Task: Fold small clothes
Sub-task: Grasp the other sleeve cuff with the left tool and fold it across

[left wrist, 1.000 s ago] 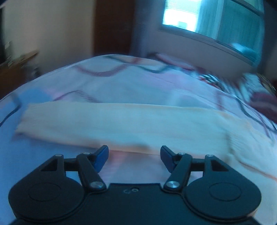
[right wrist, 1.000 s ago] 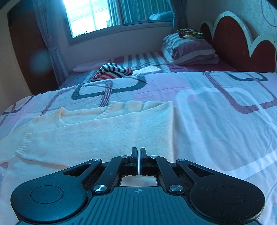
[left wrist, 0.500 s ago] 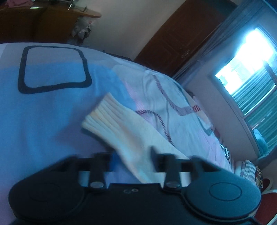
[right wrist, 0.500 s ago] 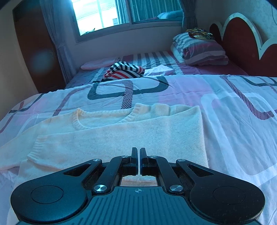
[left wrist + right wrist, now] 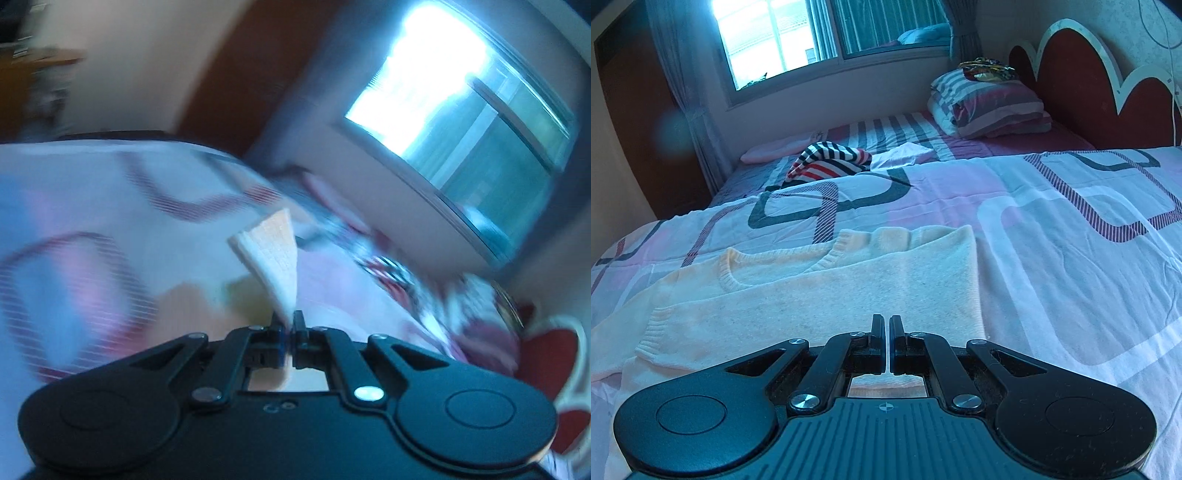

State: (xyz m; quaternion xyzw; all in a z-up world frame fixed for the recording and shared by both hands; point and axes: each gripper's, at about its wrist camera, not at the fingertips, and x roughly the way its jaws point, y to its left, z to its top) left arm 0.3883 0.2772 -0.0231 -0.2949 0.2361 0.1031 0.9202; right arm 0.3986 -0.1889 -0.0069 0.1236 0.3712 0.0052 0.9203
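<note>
A cream knit sweater (image 5: 820, 295) lies flat on the patterned bedspread (image 5: 1071, 258), its right sleeve folded in over the body. My left gripper (image 5: 289, 325) is shut on the ribbed cuff of the sweater's sleeve (image 5: 275, 254) and holds it raised above the bed; that view is blurred. My right gripper (image 5: 889, 328) is shut and empty, low over the sweater's lower hem.
A striped red, white and dark garment (image 5: 827, 164) lies crumpled further up the bed. Stacked striped pillows (image 5: 990, 105) sit by the red headboard (image 5: 1089, 92). A window (image 5: 820, 33) and a dark wardrobe (image 5: 635, 122) stand beyond the bed.
My left gripper has closed on the sleeve cuff and lifted it off the bed, swinging toward the window. The right gripper stayed shut and shifted slightly over the hem.
</note>
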